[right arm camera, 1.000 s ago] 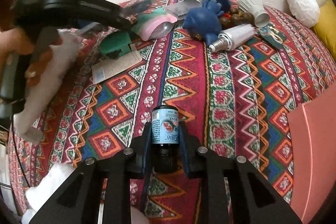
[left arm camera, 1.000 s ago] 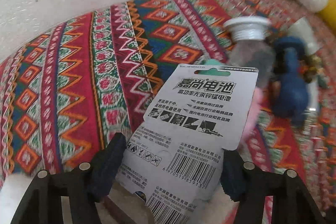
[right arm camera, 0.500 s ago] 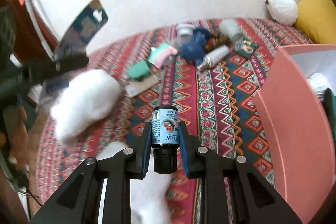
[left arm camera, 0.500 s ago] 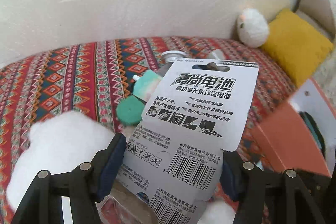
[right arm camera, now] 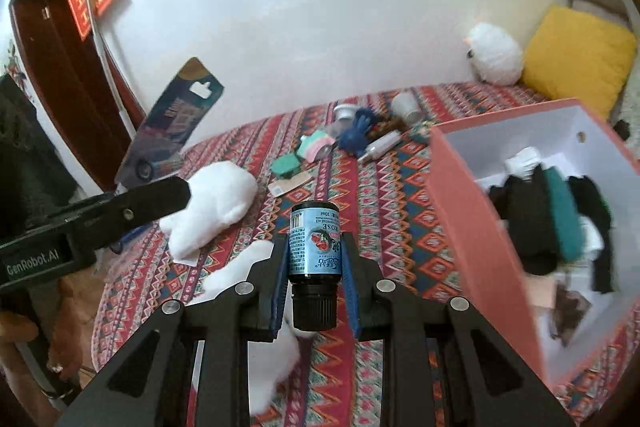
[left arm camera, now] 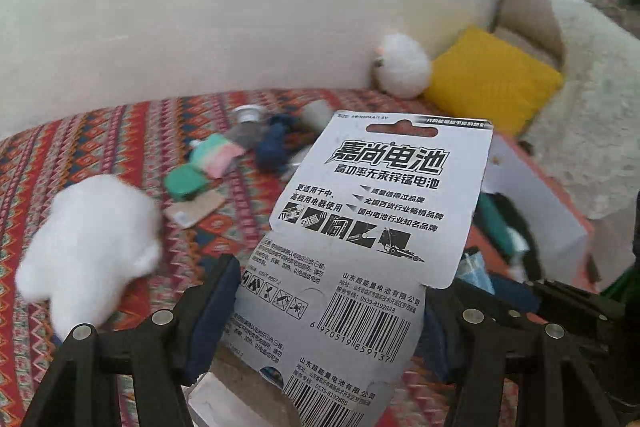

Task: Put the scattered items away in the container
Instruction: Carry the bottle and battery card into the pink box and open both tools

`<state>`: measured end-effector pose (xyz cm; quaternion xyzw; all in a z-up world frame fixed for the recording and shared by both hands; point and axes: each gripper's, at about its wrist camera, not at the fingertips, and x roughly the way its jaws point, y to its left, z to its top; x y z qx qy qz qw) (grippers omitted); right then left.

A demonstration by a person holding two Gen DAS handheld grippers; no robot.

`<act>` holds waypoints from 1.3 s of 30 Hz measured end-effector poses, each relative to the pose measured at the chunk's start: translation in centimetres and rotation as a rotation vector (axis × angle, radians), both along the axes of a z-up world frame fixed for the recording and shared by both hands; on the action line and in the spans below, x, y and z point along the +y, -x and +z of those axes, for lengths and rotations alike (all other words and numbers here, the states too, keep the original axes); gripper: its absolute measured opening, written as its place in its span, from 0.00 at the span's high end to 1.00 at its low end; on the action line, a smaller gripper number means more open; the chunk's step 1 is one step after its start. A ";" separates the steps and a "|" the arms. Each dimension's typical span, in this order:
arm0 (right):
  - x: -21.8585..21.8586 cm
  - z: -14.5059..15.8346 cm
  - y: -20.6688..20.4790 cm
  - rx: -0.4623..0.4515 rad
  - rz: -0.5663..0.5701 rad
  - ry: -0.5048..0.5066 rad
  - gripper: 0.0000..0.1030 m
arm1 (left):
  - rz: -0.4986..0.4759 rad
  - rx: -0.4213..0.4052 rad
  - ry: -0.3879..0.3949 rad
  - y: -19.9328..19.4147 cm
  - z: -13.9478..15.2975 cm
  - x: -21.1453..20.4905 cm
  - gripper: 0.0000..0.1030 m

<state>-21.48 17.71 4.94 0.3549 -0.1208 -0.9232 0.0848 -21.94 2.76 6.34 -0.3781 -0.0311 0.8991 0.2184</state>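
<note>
The white printed battery blister card (left arm camera: 372, 227) is clamped upright in the left gripper (left arm camera: 328, 303). The small dark bottle with blue label (right arm camera: 315, 259) is clamped in the right gripper (right arm camera: 314, 267), left of the salmon-pink cardboard box (right arm camera: 476, 227), above the patterned red cloth (right arm camera: 396, 195).

The box (right arm camera: 452, 195) stands on the patterned cloth (right arm camera: 384, 195) at the right, holding folded clothes (right arm camera: 548, 215). Left of it lie a cotton wad (right arm camera: 216, 203) and — farther back, near the wall — scattered small items (right arm camera: 352, 135). Behind the box, a cushion (right arm camera: 576, 55) sits just right of a plush toy (right arm camera: 494, 55).
</note>
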 end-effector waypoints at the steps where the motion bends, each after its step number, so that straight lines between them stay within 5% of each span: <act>1: 0.6 0.5 -0.9 0.011 -0.010 -0.003 0.75 | -0.019 0.005 -0.005 -0.7 0.4 1.0 0.34; 10: 8.9 4.5 -8.8 0.124 -0.223 -0.080 0.75 | -0.208 0.034 -0.029 -4.4 3.0 12.2 0.34; 20: 18.0 5.7 -12.5 0.171 -0.460 -0.154 0.75 | -0.350 0.026 -0.032 -5.2 3.0 22.9 0.34; 28: 24.7 3.0 -8.8 0.145 -0.593 -0.193 0.75 | -0.386 -0.010 -0.016 -0.9 0.5 28.3 0.34; 37: 28.6 -2.4 -1.9 0.038 -0.585 -0.179 0.75 | -0.361 -0.090 0.011 5.9 -3.8 30.9 0.33; 38: 28.5 -2.9 -1.5 0.030 -0.585 -0.197 0.74 | -0.356 -0.099 0.012 6.4 -4.3 31.0 0.32; 39: 28.5 -3.2 -1.3 0.024 -0.596 -0.222 0.62 | -0.351 -0.109 0.014 6.8 -4.8 31.2 0.30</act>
